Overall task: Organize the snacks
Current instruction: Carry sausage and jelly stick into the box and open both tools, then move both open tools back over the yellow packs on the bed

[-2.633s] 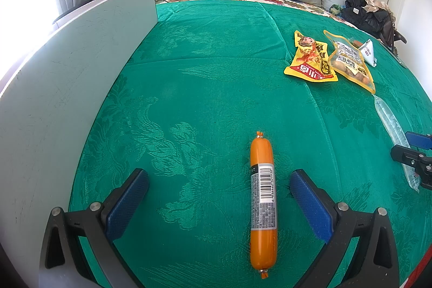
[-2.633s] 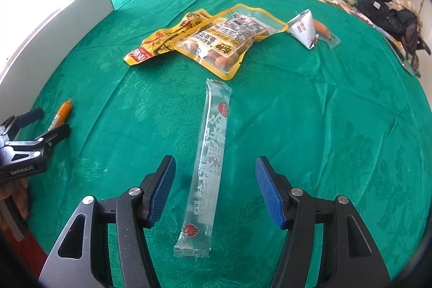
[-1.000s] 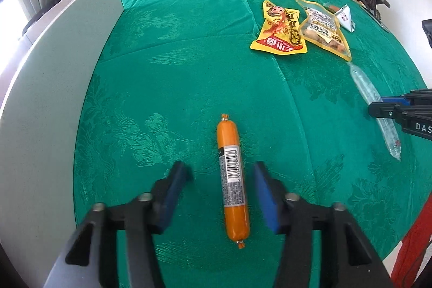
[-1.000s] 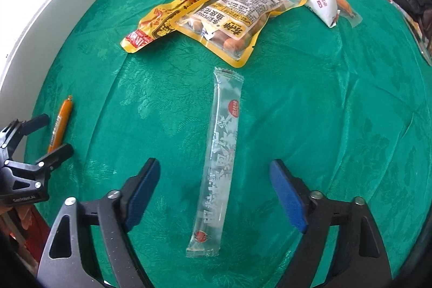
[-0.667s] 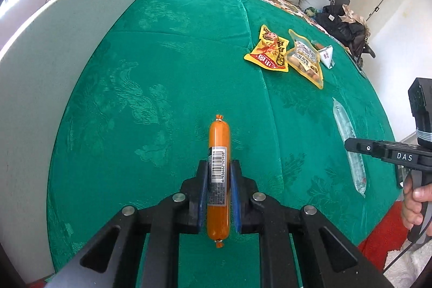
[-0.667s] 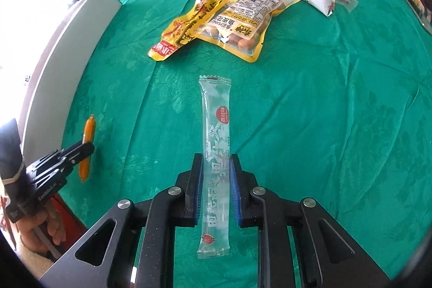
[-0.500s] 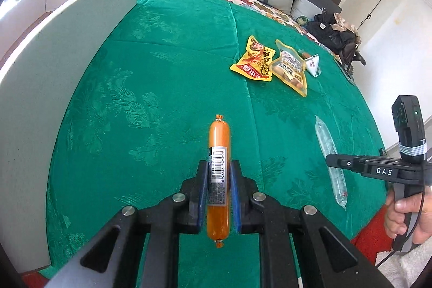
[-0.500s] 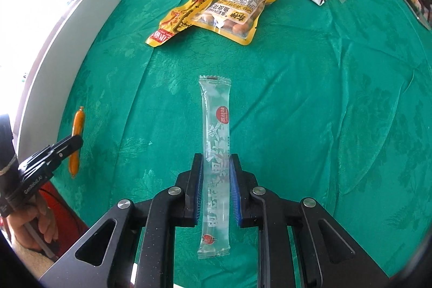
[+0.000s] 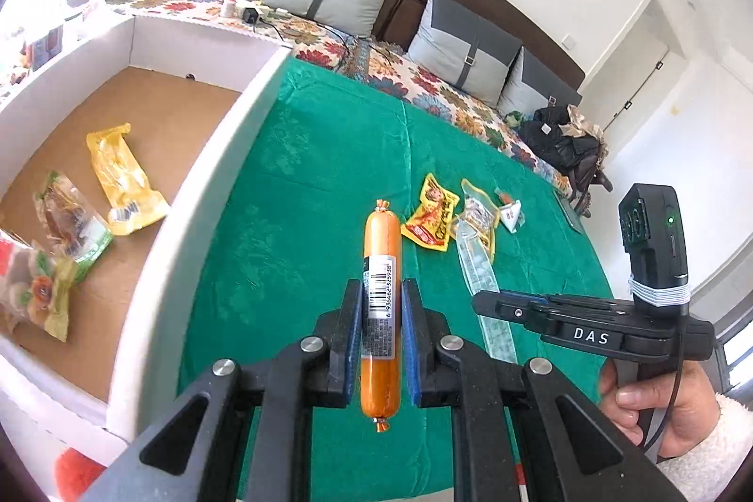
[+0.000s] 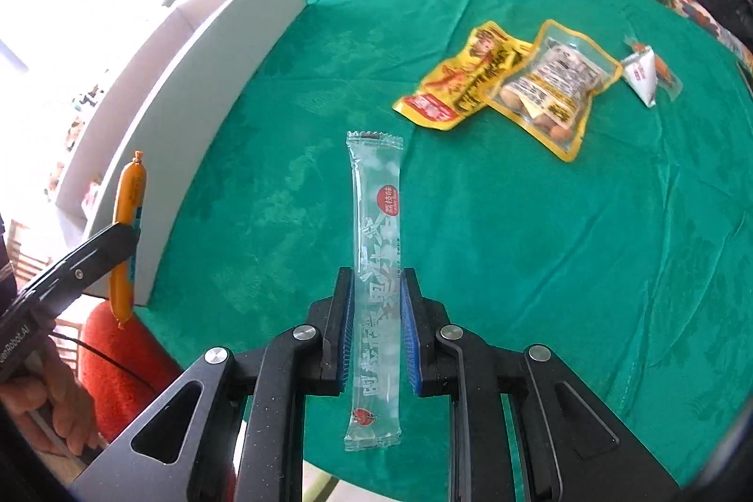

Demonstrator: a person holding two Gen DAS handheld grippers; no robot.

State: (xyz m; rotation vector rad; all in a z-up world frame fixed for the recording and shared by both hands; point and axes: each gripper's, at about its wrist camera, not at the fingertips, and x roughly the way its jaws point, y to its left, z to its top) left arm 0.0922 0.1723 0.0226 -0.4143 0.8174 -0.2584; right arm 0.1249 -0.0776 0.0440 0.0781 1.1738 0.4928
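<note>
Orange sausage stick point(image 9: 381, 266) and clear jelly stick point(image 10: 378, 266) held above the green bedspread point(image 9: 306, 182).
Left gripper point(image 9: 381, 342) fingers clamp the sausage beside the cardboard box point(image 9: 197, 182); right gripper point(image 10: 376, 337) fingers pinch the jelly stick near the bed's front edge.

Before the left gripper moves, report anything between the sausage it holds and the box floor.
The box's white near wall stands between the orange sausage, clamped in the left gripper, and the cardboard floor. The box is open on top, so nothing else visibly blocks it.
</note>
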